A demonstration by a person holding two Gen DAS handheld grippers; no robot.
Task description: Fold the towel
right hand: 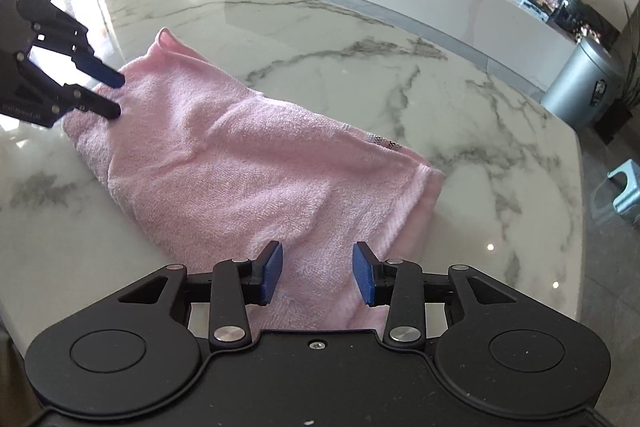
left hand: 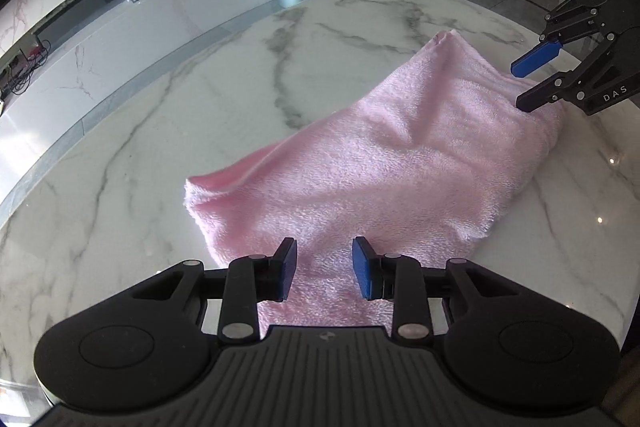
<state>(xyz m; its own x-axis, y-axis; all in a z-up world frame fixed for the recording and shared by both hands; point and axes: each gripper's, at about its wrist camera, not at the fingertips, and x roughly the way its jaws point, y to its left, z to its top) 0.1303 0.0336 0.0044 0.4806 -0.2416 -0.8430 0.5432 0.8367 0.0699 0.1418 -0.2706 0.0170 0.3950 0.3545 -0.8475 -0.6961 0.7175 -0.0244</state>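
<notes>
Pink towel (left hand: 384, 163) is already doubled over on the marble table (left hand: 160, 131), stretched between both claws; left gripper (left hand: 325, 269) and right gripper (right hand: 318, 273) are spread, pinching nothing, probably another fold left

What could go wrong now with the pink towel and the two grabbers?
1. The pink towel lies folded but lumpy on the marble table; its raised corner may flop open.
2. The left gripper and right gripper both stand open over opposite ends, gripping nothing. Closing carelessly might pinch only the top layer and undo the fold.
3. One end sits near the table's edge, so a pull might drag it off.
</notes>
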